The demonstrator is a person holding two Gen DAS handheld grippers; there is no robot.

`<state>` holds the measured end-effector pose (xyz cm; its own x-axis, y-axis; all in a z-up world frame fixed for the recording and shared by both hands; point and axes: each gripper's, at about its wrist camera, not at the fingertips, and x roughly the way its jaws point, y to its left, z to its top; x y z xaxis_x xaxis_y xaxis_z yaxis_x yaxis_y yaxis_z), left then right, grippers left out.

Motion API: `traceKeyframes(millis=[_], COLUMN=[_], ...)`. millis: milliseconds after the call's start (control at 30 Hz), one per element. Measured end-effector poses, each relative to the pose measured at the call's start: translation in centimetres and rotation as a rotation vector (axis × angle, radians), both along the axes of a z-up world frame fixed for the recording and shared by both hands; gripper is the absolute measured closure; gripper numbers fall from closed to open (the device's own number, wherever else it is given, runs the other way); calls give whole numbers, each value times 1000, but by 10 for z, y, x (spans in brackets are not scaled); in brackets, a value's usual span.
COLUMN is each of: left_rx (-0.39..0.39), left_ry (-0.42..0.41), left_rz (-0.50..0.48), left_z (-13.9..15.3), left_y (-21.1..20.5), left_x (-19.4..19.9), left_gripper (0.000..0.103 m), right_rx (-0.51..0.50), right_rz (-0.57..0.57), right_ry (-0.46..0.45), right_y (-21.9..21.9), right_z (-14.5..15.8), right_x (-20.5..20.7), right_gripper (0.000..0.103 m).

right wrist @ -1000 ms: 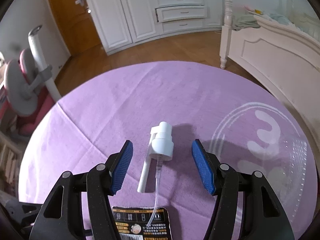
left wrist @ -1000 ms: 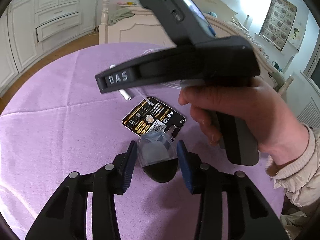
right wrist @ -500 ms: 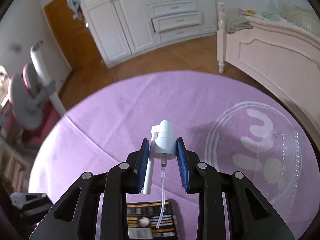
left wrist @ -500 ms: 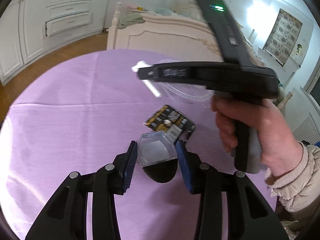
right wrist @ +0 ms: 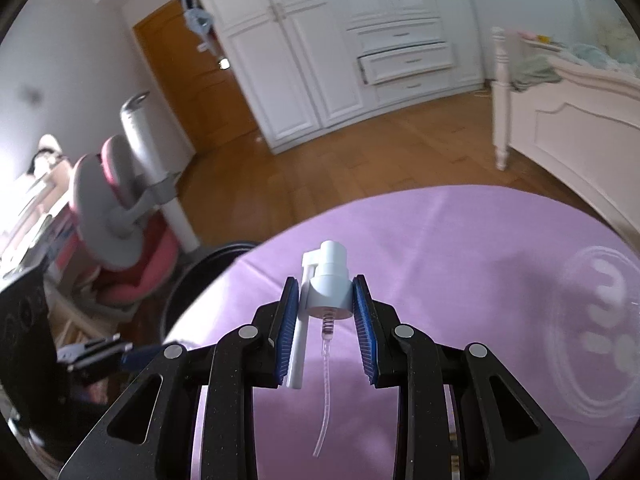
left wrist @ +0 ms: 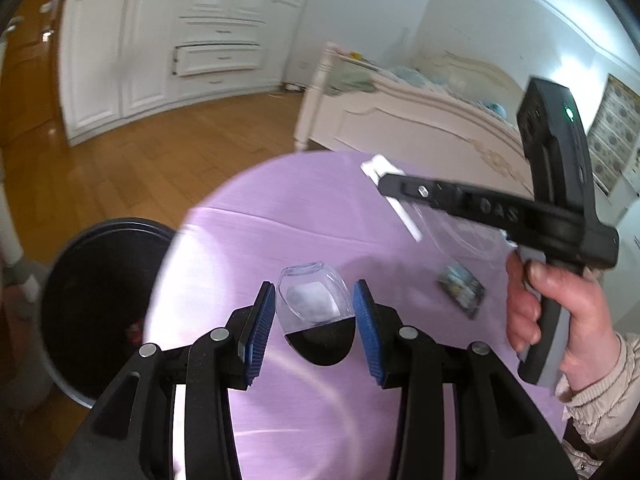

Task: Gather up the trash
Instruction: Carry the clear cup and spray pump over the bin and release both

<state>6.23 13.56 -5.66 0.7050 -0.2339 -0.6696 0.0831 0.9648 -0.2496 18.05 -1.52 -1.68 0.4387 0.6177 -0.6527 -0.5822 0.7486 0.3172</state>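
My left gripper [left wrist: 315, 304] is shut on a clear plastic cap with a black base [left wrist: 316, 312], held above the purple table [left wrist: 280, 232]. My right gripper [right wrist: 326, 300] is shut on a white spray pump head [right wrist: 328, 284] with a thin clear tube hanging below it, lifted off the table. The right gripper also shows in the left wrist view [left wrist: 384, 178], with the white pump at its tip. A black bin [left wrist: 100, 300] stands on the floor left of the table; its rim shows in the right wrist view [right wrist: 200, 276]. A black printed card [left wrist: 460, 284] lies on the table.
A clear plastic lid [right wrist: 600, 328] lies on the table at the right. A pink and grey chair [right wrist: 116, 216] stands left of the bin. A white bed [left wrist: 420, 120] is beyond the table, white cupboards [right wrist: 360, 52] at the back wall.
The right gripper closed on the white pump and lifted it off the table. Both grippers have swung left, bringing the black bin into view. The left gripper still holds the cap.
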Motion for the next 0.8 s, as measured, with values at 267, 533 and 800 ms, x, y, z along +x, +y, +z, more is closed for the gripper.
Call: traceKeyframes(millis=[267,533,800], left_rx=[1,-29,-46], left_ry=[-17,-2,15], left_rz=[124,222,284], left_z=[3,-11,-19], left_y=[61,114,145], left_x=[-2,-10,-10], left_gripper=[63,63,63], right_rx=[-3,-12,-30], right_rz=[103,189,230], right_ry=[24,68,114], right_y=[72,141,192], right_z=[2,-4,-19], right_x=[-10,-12,-9], right_gripper=[74,74,74])
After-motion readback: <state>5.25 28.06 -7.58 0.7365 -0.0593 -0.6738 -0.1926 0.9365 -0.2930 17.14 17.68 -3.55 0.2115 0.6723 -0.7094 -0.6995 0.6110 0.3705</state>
